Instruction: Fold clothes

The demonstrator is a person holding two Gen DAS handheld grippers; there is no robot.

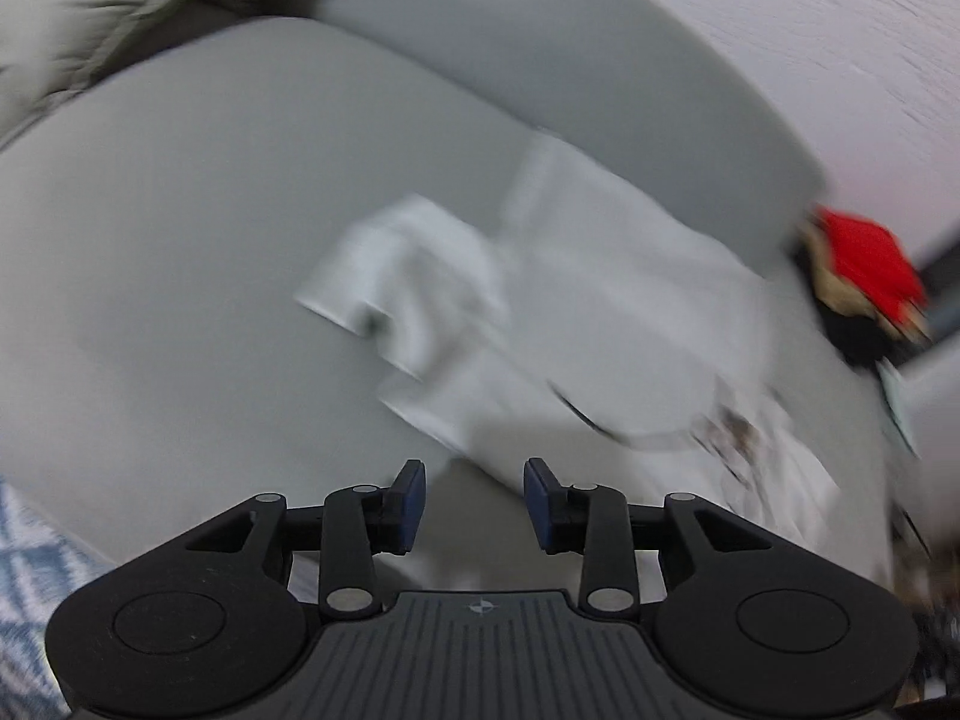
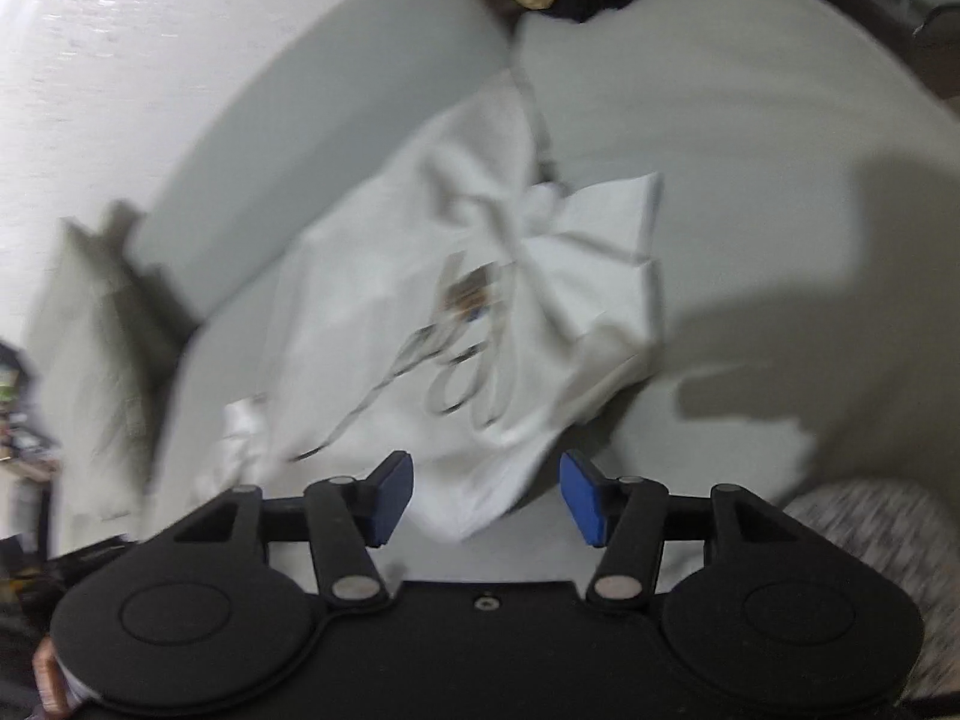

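1. Grey sofa cushions [image 1: 180, 240] filled both views, with a pale wall [image 1: 780, 30] behind the backrest and a heap of red, tan and black clothes [image 1: 864, 276] at the far end of the seat.
2. On the seat lay a white T-shirt [image 2: 372, 300] with a dark looping print; in the right wrist view it ran from about 12 o'clock down to 6 o'clock.
3. One sleeve [image 2: 600, 228] was bunched across the body near 1 o'clock, and the cloth was creased rather than in a neat rectangle. Blur hid finer detail.
4. The left tongs [image 1: 474, 501] stood open and held nothing, just short of the shirt's near edge.
5. The right tongs [image 2: 486, 495] were likewise open and empty, with the shirt's nearest corner lying between the blue pads [image 2: 393, 492].
6. By my judgement the shirt was at most partly folded; squaring and flattening remained, and the far heap looked unfolded too.
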